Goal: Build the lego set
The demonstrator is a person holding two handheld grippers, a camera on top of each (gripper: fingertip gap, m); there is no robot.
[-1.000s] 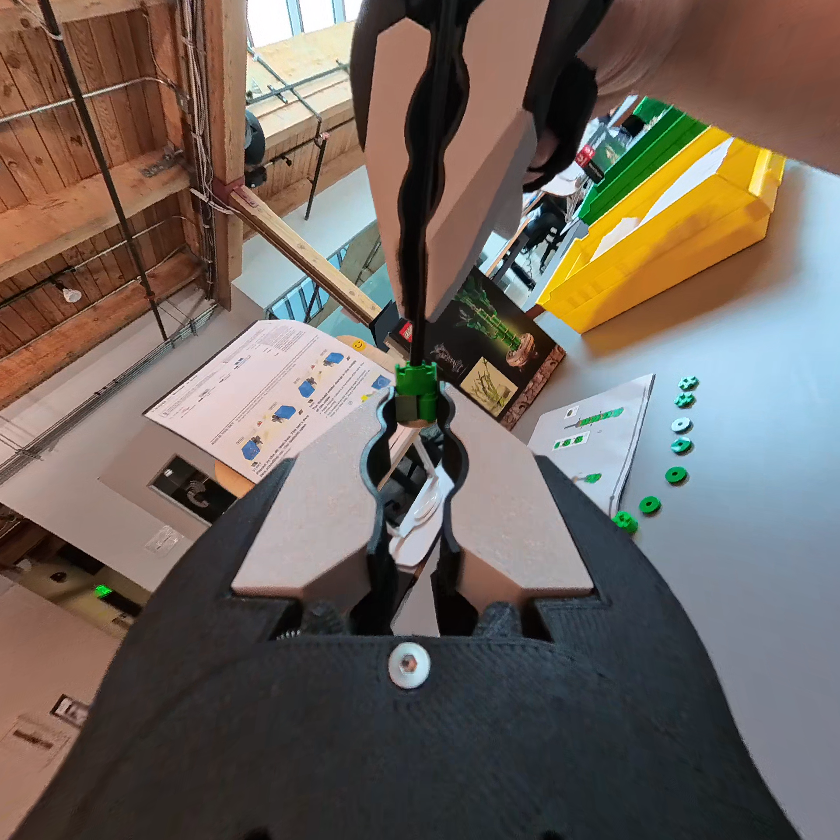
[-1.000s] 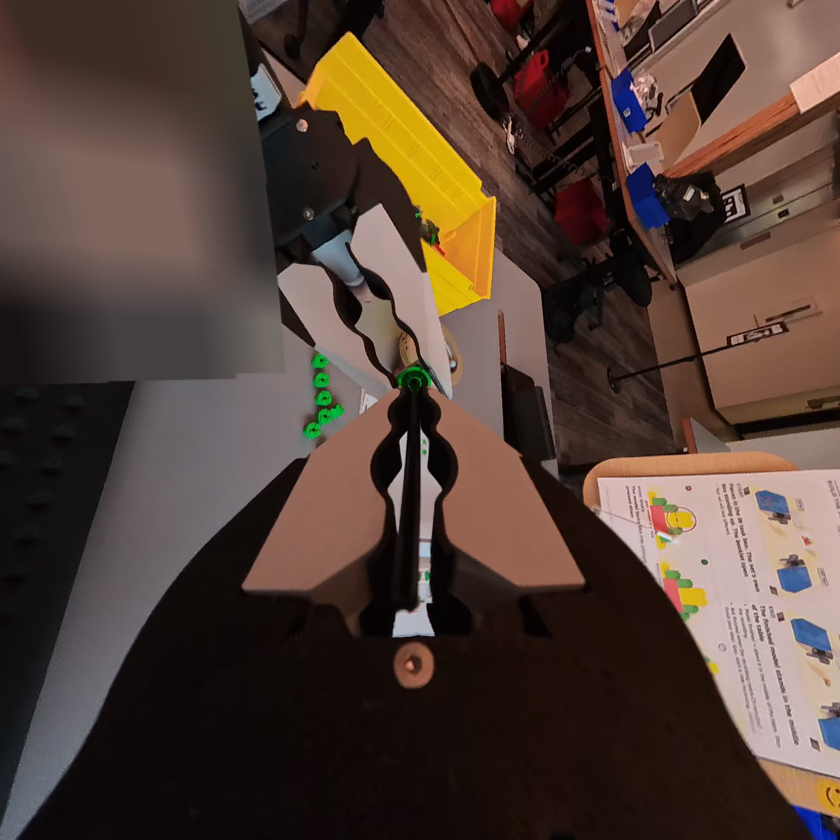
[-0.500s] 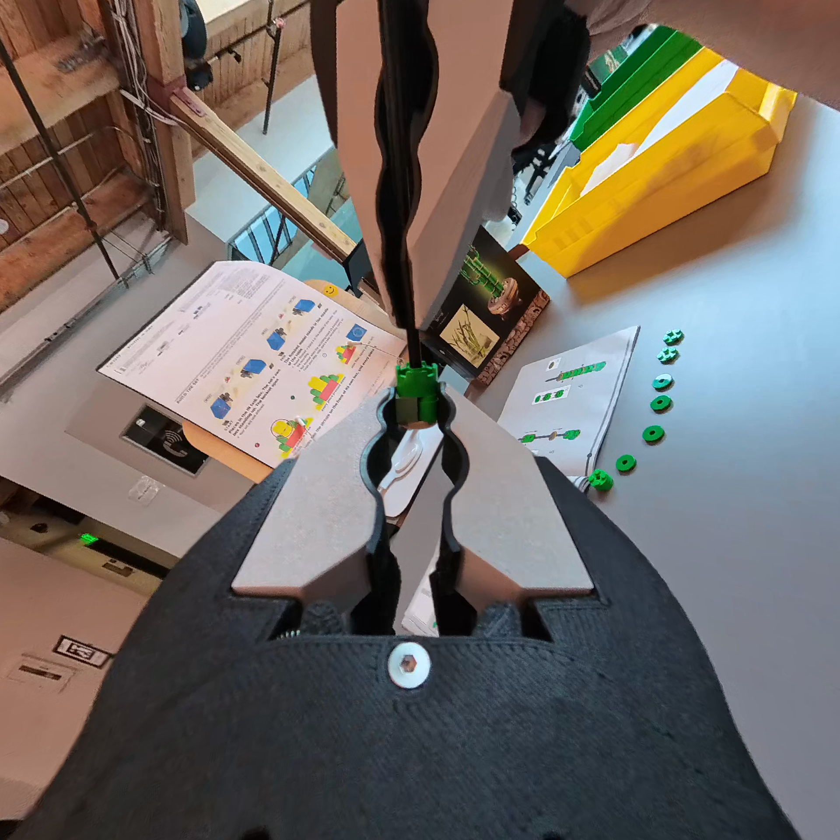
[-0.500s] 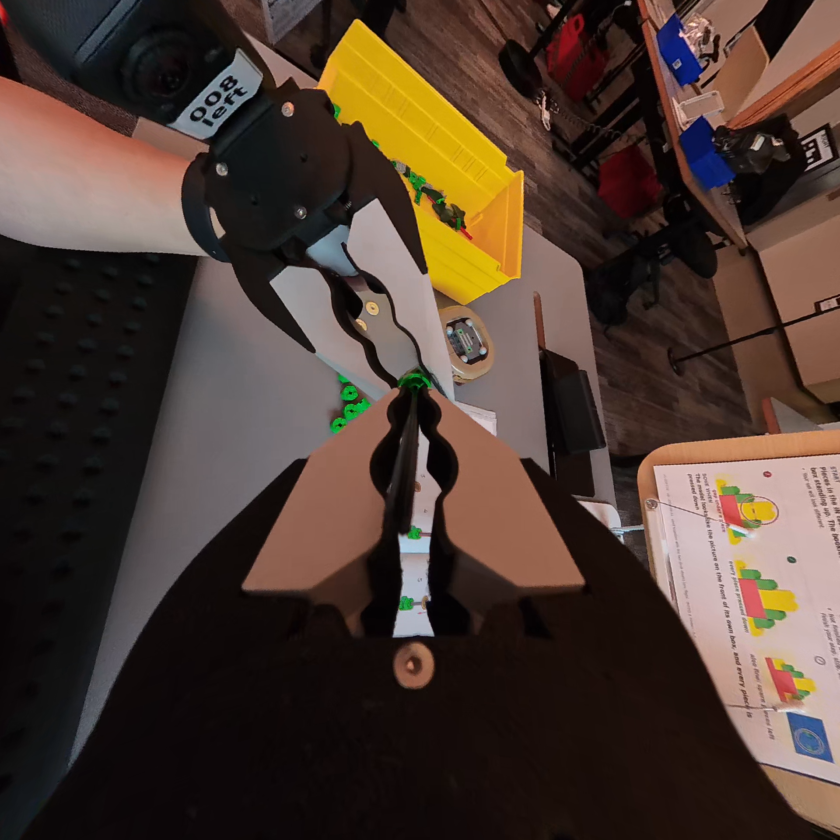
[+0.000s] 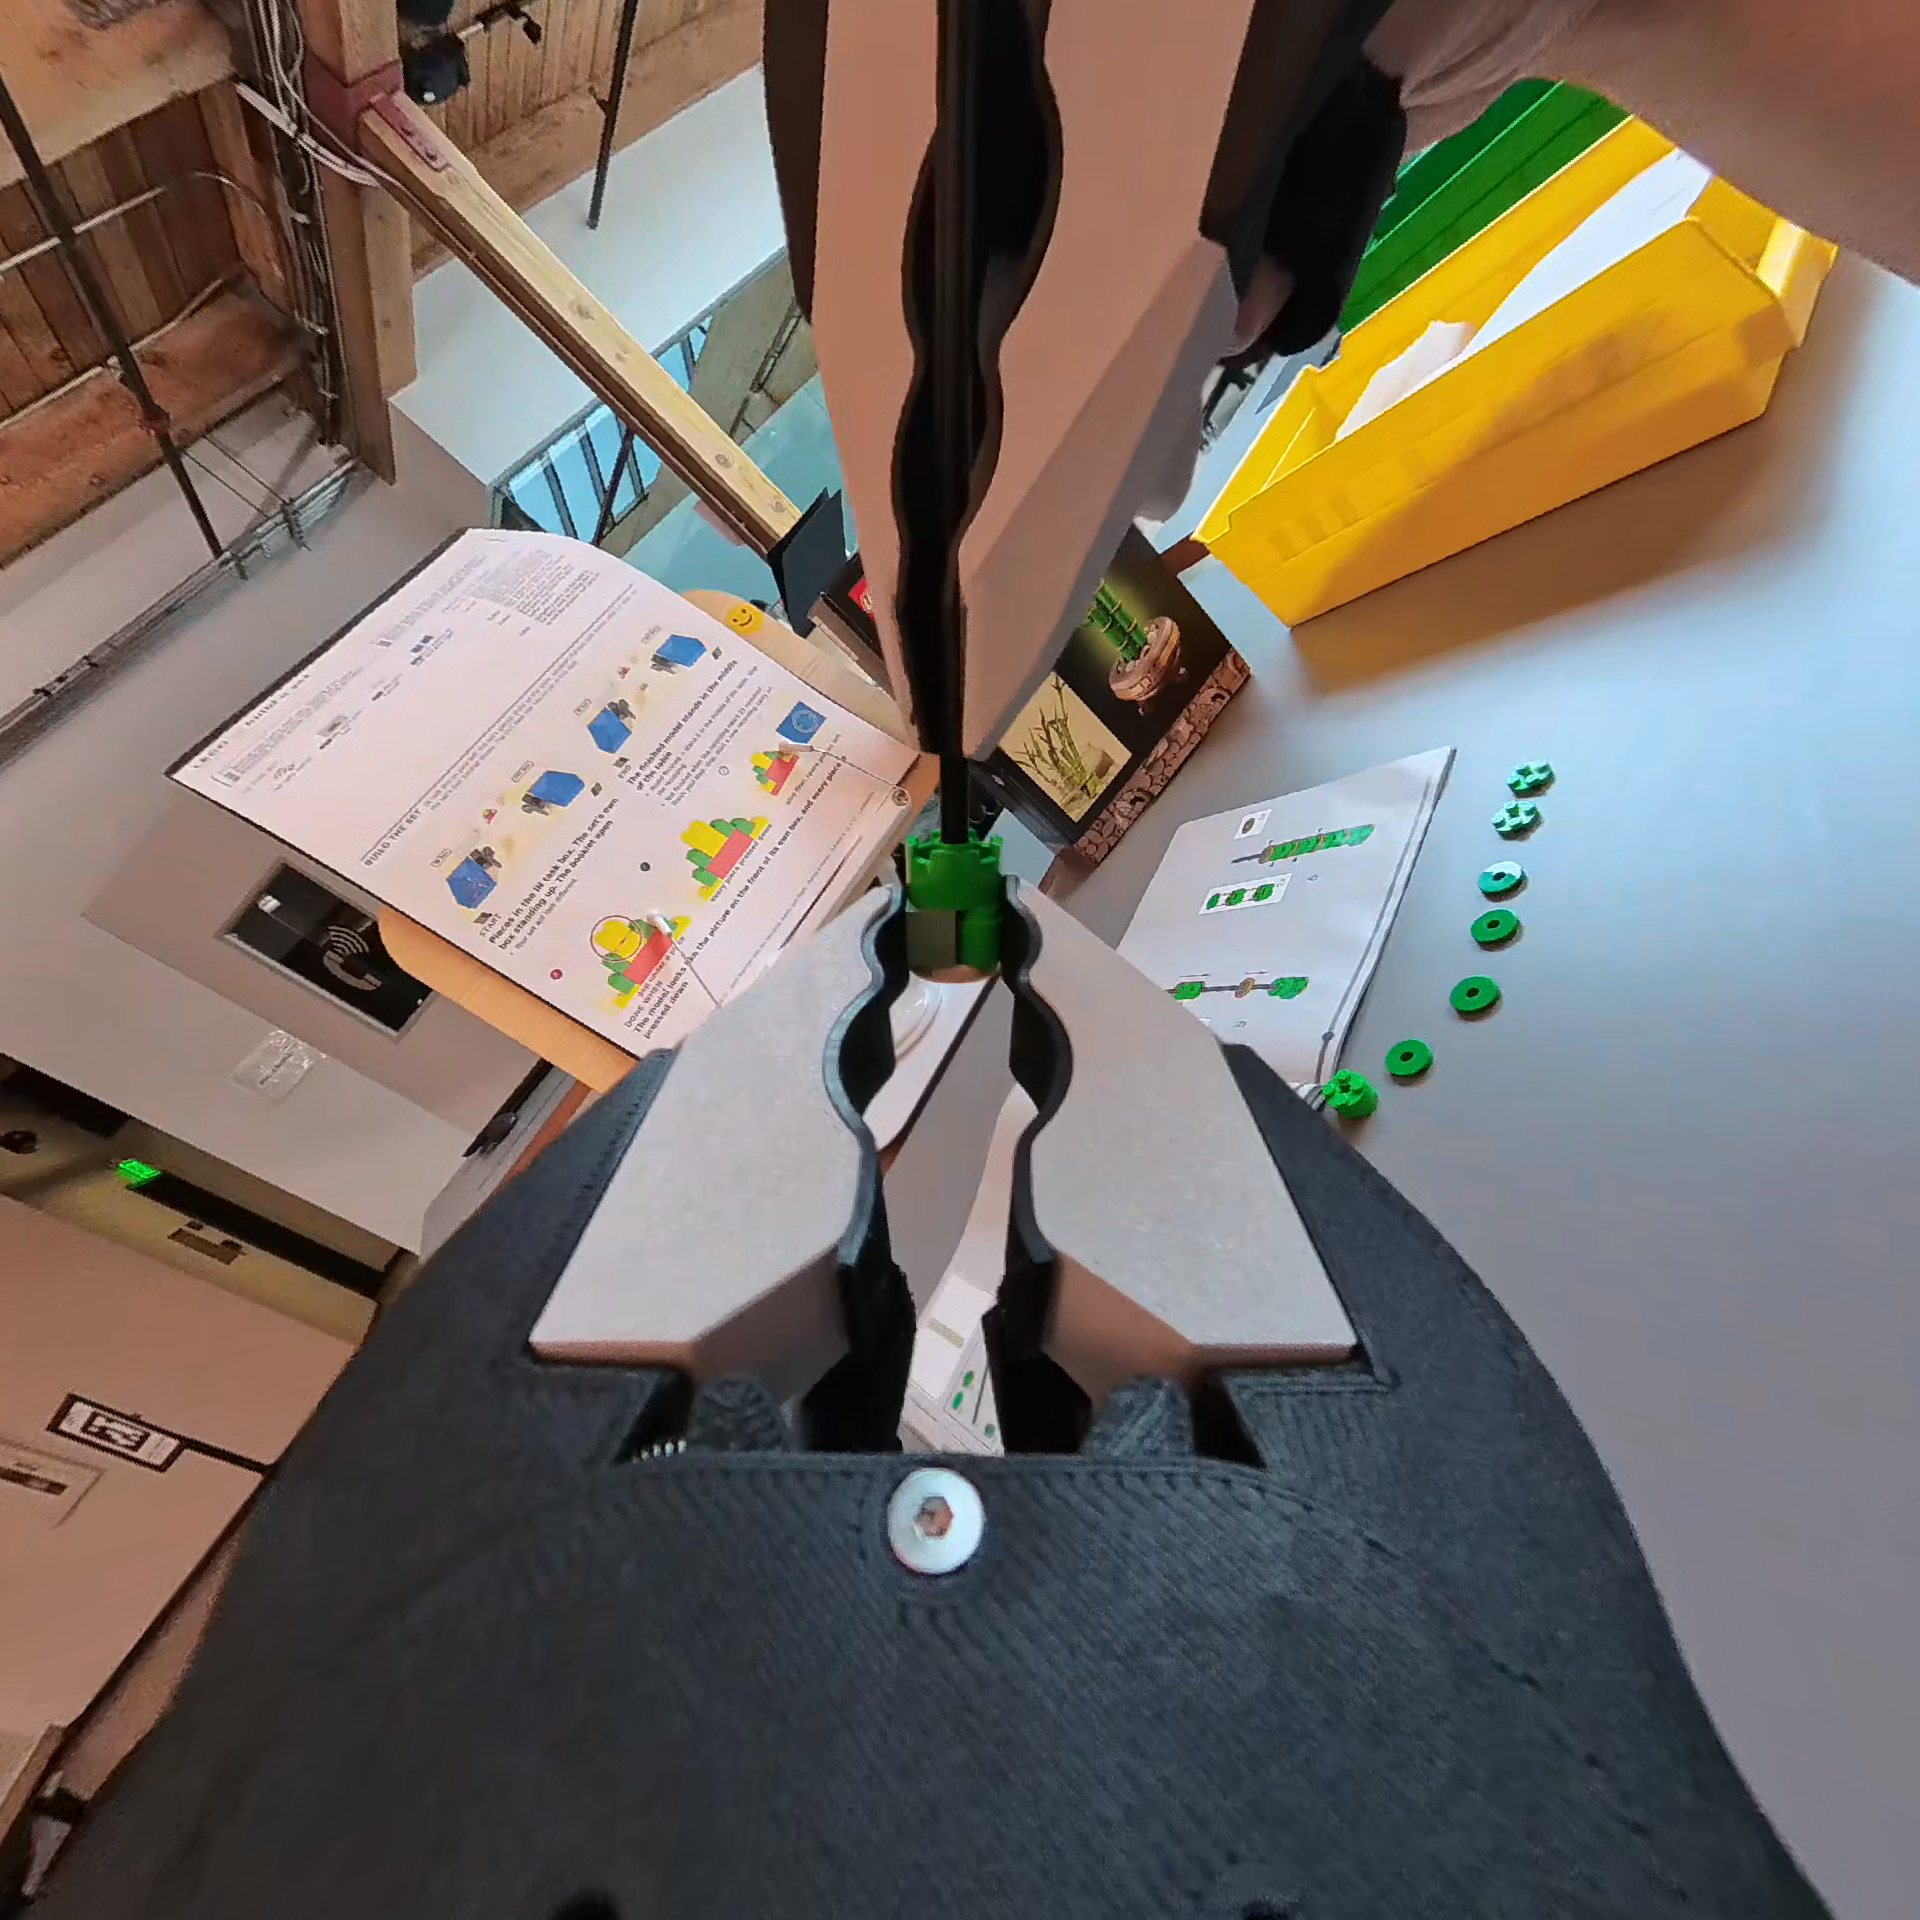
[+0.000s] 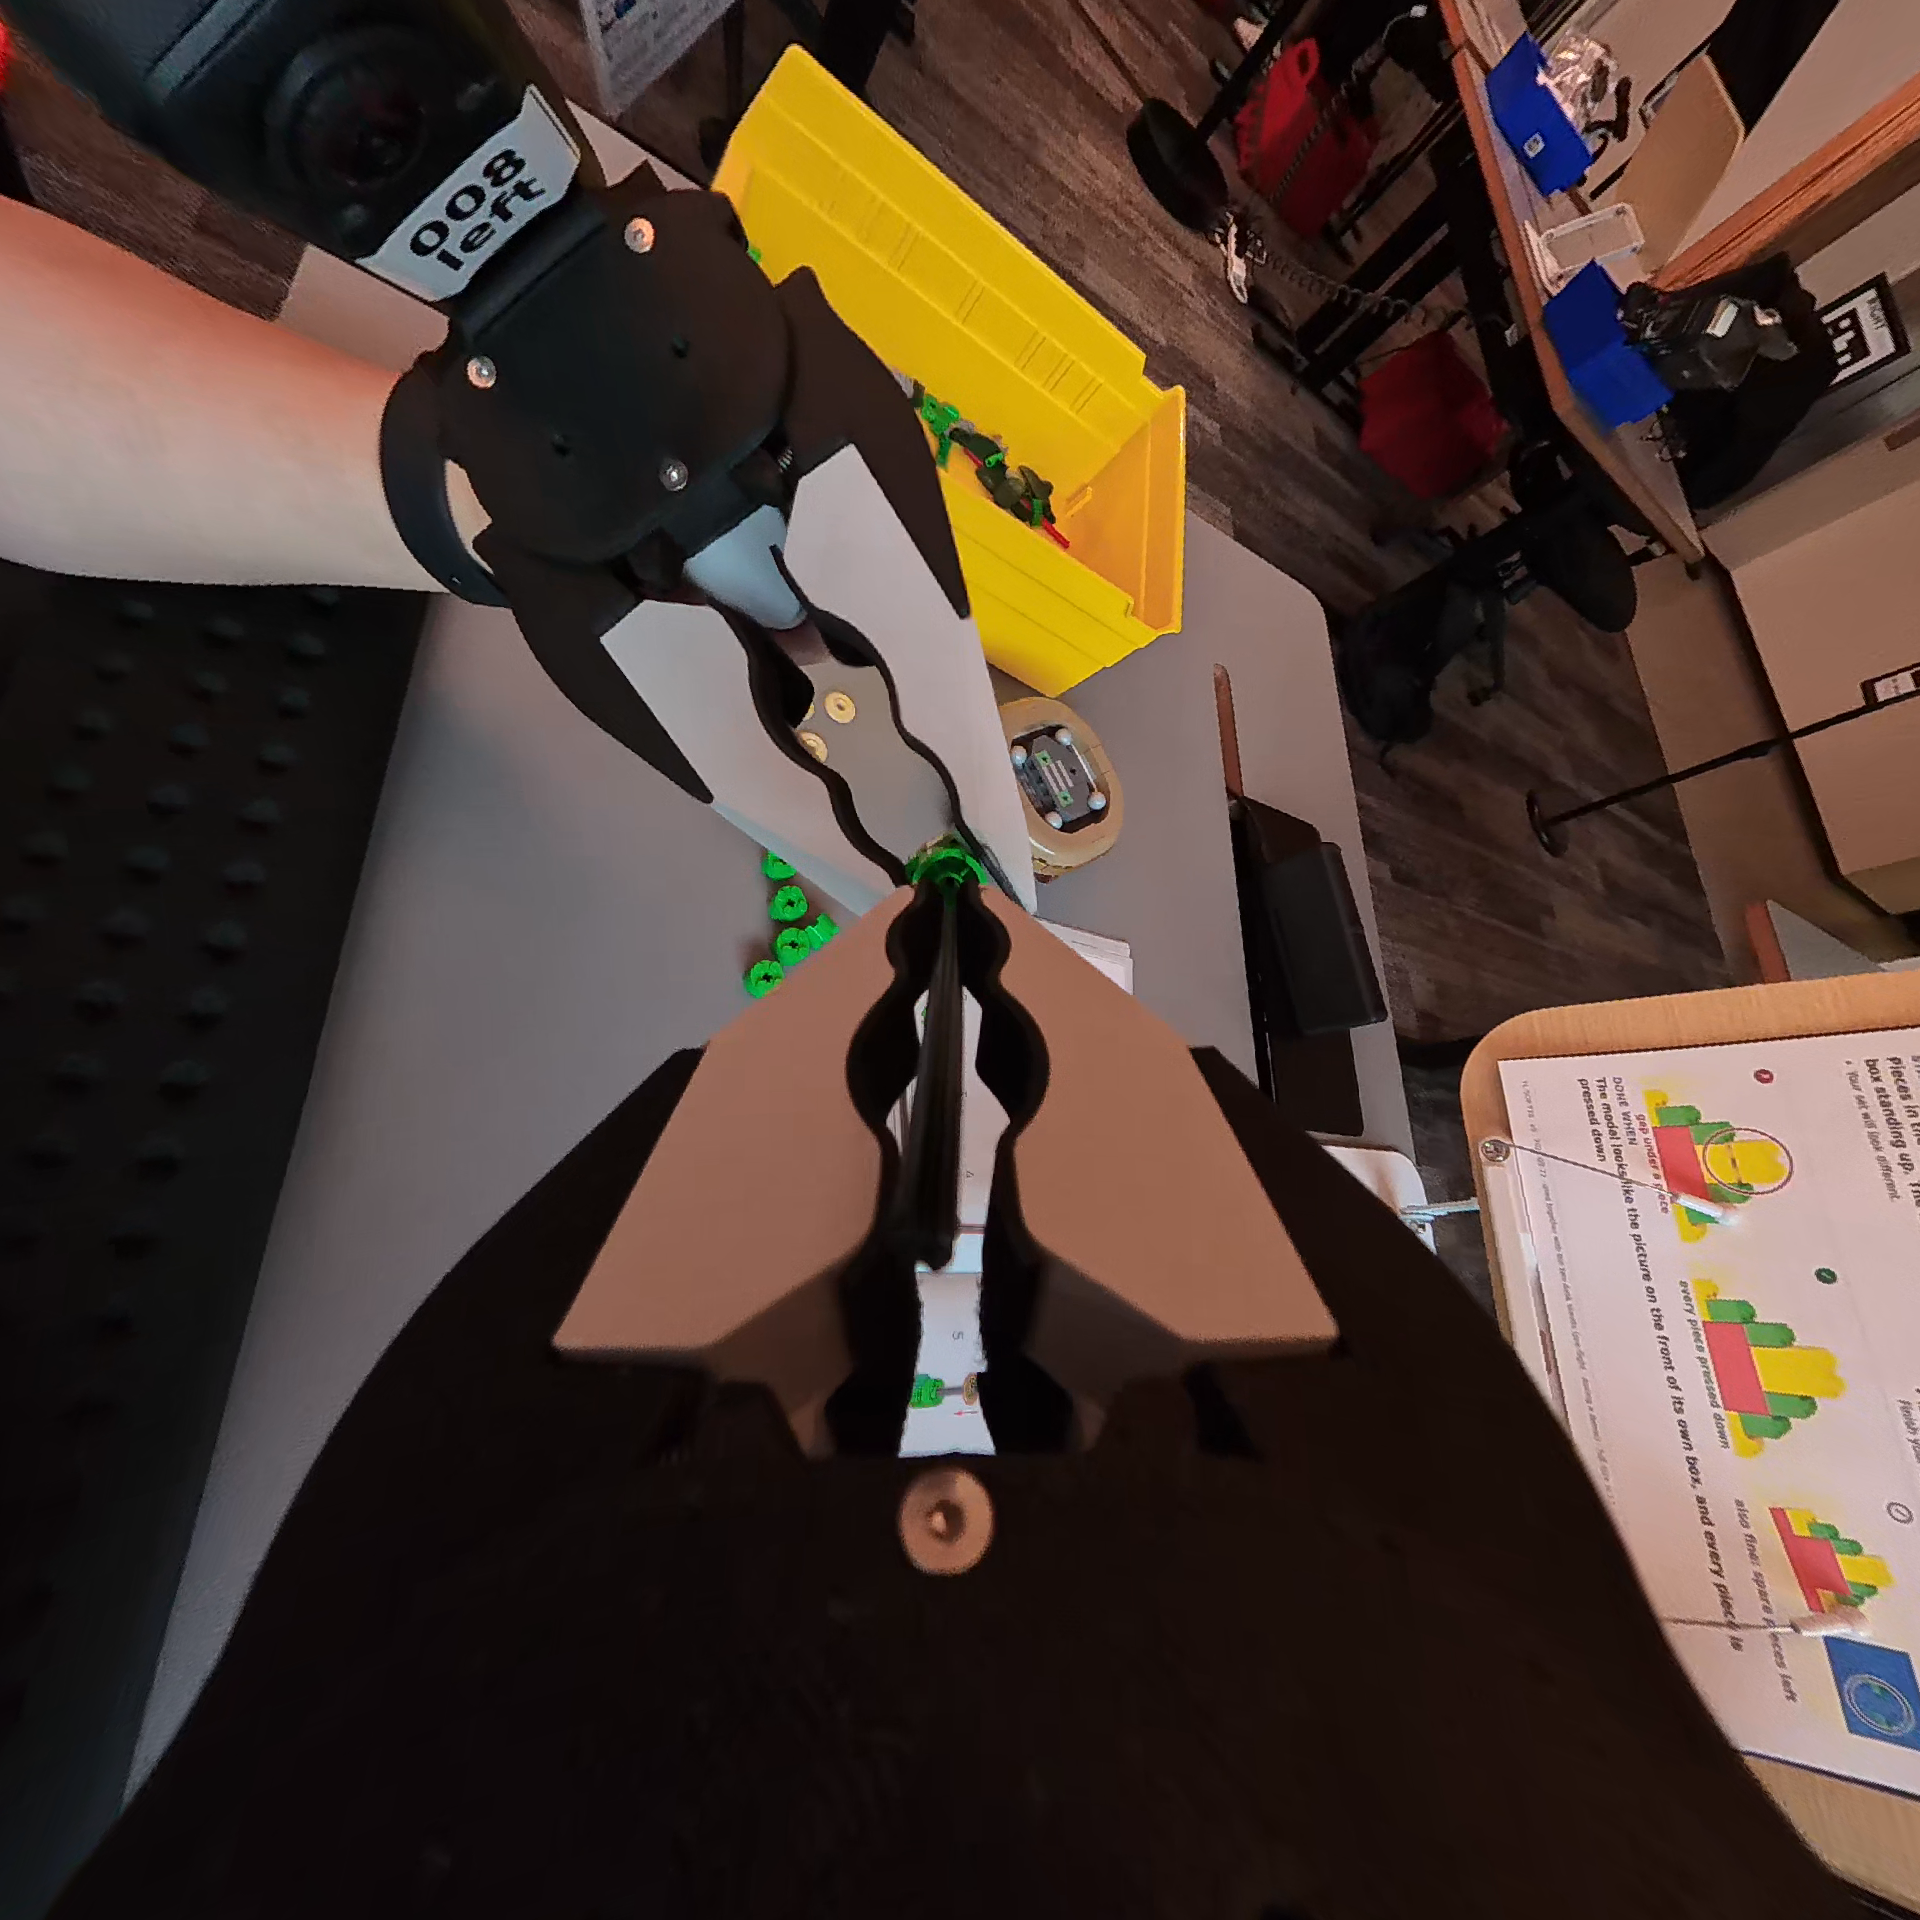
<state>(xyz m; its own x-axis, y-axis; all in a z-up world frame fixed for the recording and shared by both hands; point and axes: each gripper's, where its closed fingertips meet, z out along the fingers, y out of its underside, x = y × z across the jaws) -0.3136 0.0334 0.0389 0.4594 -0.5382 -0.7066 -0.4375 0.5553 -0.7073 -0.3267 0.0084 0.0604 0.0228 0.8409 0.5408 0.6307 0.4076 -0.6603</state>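
My left gripper (image 5: 951,916) is shut on a small green round lego piece (image 5: 951,894), held in the air above the grey table (image 5: 1662,1039). My right gripper (image 6: 943,906) is shut on a thin black axle (image 6: 935,1091) that lies lengthwise between its fingers. The axle's tip (image 5: 951,790) meets the top of the green piece (image 6: 940,868). The two grippers face each other tip to tip: the right gripper (image 5: 945,743) comes in from above in the left wrist view, and the left gripper (image 6: 940,857) shows in the right wrist view. How deep the axle sits is hidden.
A row of loose green round pieces (image 5: 1496,925) lies beside the open instruction booklet (image 5: 1288,914). A yellow bin (image 5: 1507,416) holds more parts (image 6: 997,468). The set's dark box (image 5: 1122,707), a tan round base (image 6: 1065,784) and a printed sheet on a wooden board (image 6: 1714,1351) stand nearby. Left and right tips are no more than a few centimetres apart.
Both grippers have swung together while staying joined at the green piece and axle, so the background has shifted in both views. Both grips are unchanged.
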